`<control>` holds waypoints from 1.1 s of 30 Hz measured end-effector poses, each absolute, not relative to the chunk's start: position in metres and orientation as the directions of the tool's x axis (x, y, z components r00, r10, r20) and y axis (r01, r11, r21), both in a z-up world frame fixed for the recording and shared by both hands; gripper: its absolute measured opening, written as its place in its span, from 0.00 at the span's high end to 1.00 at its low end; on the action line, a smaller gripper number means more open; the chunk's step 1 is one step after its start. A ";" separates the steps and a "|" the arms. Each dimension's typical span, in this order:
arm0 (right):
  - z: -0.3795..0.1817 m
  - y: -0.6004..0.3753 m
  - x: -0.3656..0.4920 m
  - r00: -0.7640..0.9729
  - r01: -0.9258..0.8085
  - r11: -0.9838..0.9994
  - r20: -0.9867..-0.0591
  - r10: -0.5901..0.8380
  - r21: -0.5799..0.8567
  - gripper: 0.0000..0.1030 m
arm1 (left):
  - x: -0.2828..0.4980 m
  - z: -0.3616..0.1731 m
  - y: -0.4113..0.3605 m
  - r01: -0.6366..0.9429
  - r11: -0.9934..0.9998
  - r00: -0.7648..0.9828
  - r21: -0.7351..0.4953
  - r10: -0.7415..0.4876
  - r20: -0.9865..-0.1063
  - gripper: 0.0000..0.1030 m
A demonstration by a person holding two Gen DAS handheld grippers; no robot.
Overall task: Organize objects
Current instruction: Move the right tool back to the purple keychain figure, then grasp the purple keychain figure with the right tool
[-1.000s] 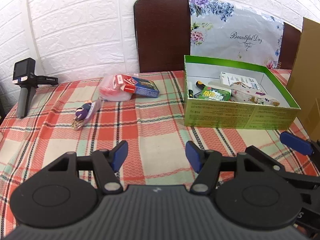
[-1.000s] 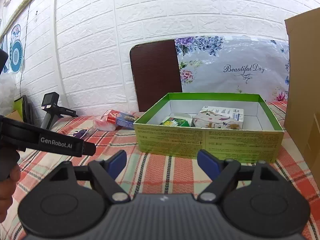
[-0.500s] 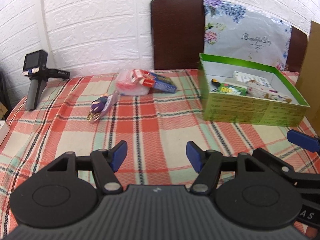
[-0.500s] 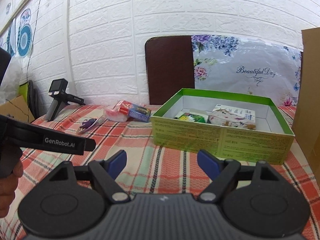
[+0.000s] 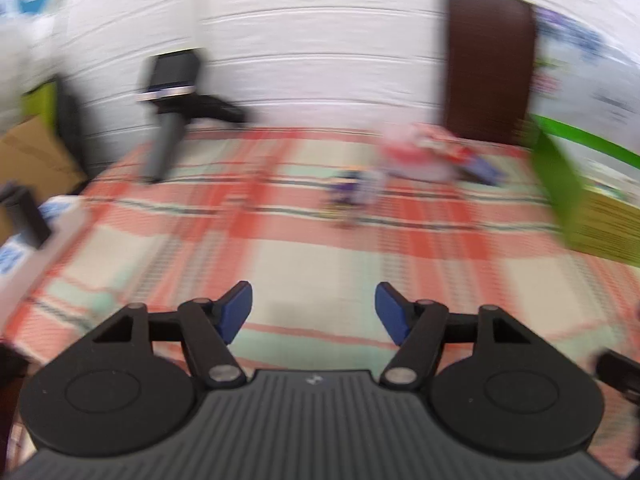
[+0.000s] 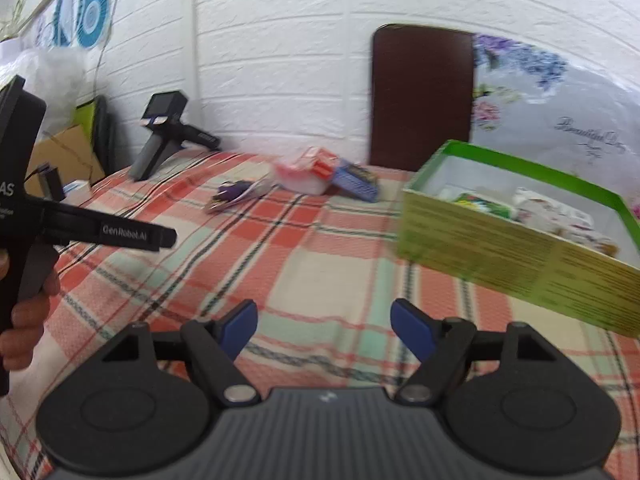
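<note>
We see both grippers released w/ nothing between the blue pads. Left gripper (image 5: 314, 312): matte black ribbed body, round pivot discs; jaws have just been opening. Right gripper (image 6: 324, 322): same build; jaws have just been closing slightly. In the right view, a hand (image 6: 24, 312) grips the left unit's handle. Beyond lie, on a red/green plaid cloth (image 6: 320, 264), a purple keychain-like item (image 6: 234, 194), a clear plastic bag w/ red contents (image 6: 300, 174) touching a blue carton (image 6: 356, 182), and a green cardboard box (image 6: 500, 256) holding packets, at right. A spare black gripper (image 6: 164, 136) stands far left. Behind: white brick-pattern wall (image 6: 280, 40), brown chair back (image 6: 420, 96), floral cover (image 6: 560, 100). Left view is motion-blurred.
</note>
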State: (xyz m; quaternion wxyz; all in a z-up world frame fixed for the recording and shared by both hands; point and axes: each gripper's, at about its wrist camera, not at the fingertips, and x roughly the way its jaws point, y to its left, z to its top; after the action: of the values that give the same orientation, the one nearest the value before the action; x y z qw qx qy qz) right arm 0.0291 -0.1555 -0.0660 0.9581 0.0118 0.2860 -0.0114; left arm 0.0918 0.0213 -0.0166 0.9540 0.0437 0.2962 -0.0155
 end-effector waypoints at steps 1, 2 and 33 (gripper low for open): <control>-0.068 -0.151 0.036 0.831 0.006 1.000 -0.557 0.006 0.021 0.26 | 0.096 -0.021 0.034 0.004 0.996 0.828 0.084 0.044 -0.559 0.28; -0.069 -0.146 0.045 0.825 -0.013 1.000 -0.565 0.027 0.028 0.26 | 0.102 -0.026 0.047 -0.047 0.995 0.827 0.088 0.089 -0.556 0.28; -0.085 -0.142 0.103 0.760 -0.102 0.980 -0.622 0.190 0.173 0.79 | 0.102 -0.047 0.092 -0.110 0.989 0.871 -0.094 0.050 -0.490 0.16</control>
State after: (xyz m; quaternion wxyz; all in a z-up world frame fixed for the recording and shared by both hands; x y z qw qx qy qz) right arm 0.1034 -0.1422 -0.0853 0.9358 0.0645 0.3378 0.0780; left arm 0.1021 0.0922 -0.0466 0.9652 -0.0596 0.2511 0.0412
